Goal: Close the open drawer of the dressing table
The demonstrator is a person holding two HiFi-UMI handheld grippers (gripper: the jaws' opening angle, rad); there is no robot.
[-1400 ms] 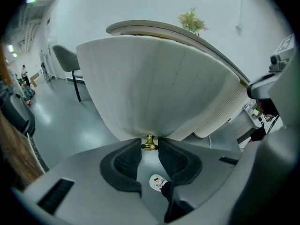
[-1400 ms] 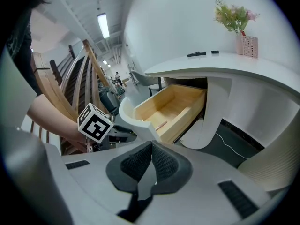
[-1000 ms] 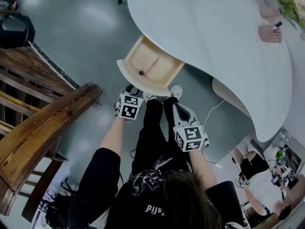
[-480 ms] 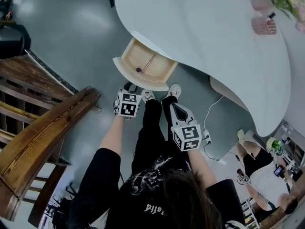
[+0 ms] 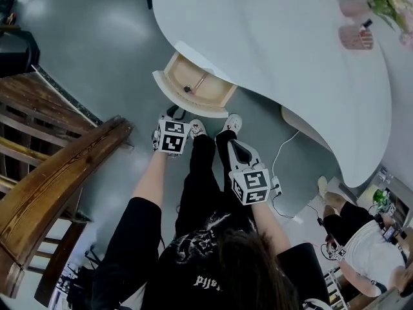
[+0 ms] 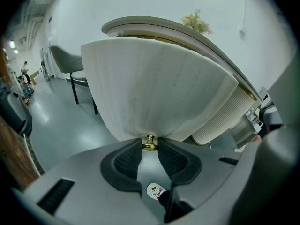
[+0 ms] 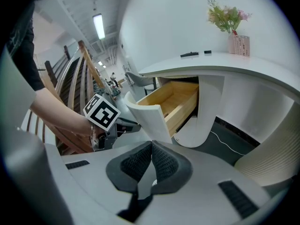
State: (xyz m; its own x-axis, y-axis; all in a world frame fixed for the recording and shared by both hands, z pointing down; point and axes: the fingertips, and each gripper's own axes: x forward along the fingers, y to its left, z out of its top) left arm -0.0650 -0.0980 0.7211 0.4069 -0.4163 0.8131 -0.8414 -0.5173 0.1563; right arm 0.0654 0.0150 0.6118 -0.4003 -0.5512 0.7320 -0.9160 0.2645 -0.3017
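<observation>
Left two-fingered grey gripper (image 6: 149, 150) — fingers clamped on the small brass knob (image 6: 149, 143), which sits right at their tips. Just beyond the tips rises the curved white front of the pale wooden drawer (image 6: 154, 88), part-way out from under the white curved-top bench (image 5: 271, 50).

To do this well, I'd judge: push straight along the drawer's run, level, with no sideways drag on the knob. Ease off before the front meets the bench body so it doesn't slam.

Left forearm reaches forward, gripper tilted down at the drawer front. Right grey gripper (image 7: 151, 145) — fingers together, nothing in them — hangs by the person's legs, tilted down, with the drawer well ahead of its tips.
</observation>
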